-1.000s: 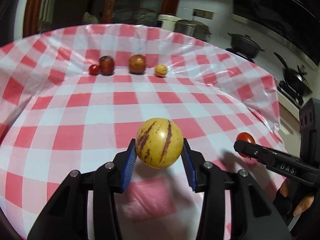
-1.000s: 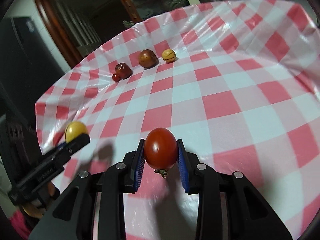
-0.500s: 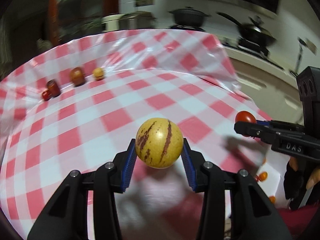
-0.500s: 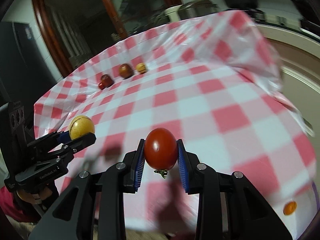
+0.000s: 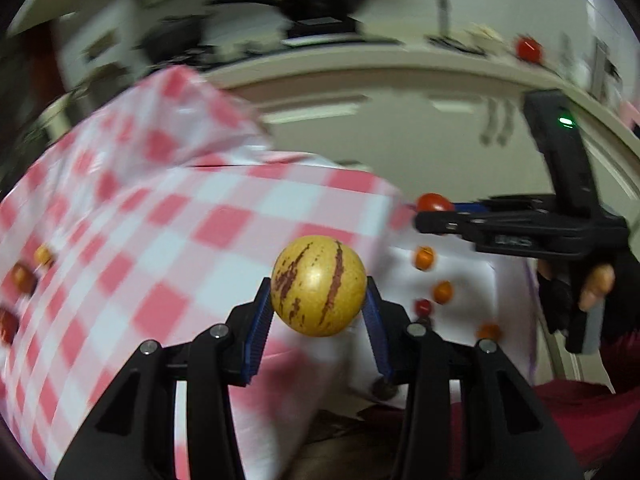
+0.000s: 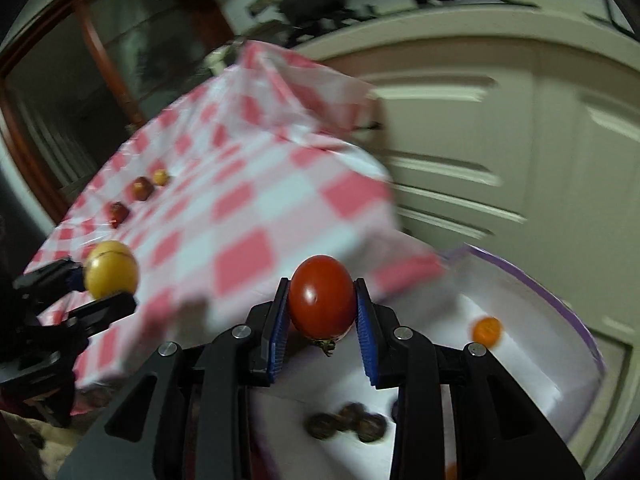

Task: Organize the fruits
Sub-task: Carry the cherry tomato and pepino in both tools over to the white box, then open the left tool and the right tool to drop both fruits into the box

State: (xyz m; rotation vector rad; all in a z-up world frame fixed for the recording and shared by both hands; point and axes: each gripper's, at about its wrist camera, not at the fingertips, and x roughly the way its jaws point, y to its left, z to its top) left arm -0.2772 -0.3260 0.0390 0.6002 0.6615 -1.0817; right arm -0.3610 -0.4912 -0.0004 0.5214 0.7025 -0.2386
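Both tongs loaded. My left gripper (image 5: 319,312) is clamped on the melon (image 5: 319,285), a yellow ball with dark purple streaks, smooth skin, held at its widest girth between the blue ribbed pads. My right gripper (image 6: 321,322) is clamped on the tomato (image 6: 322,296), glossy red, egg-shaped, long axis upright, stem stub hanging below the pads.

Key relation: the tub (image 6: 552,280), white inside with a purplish rim, lies below and to the right of the tablecloth (image 6: 240,216) edge. The tomato hangs over its near wall, so my right hand is the nearer one. The melon sits further left, over the cloth's corner, and the tub lies to its right and lower.

In the tub: a small orange fruit (image 6: 486,330), round and matte; some dark wrinkled lumps (image 6: 344,426) at the bottom, too blurred to name. The left view shows several more small orange ones and a little red one.

Left on the checked cloth, far side: a row of small fruits (image 6: 140,188), brownish-red and one yellow, well apart from both tongs.

Judgement: the tomato goes down first; the round melon will roll once let go.
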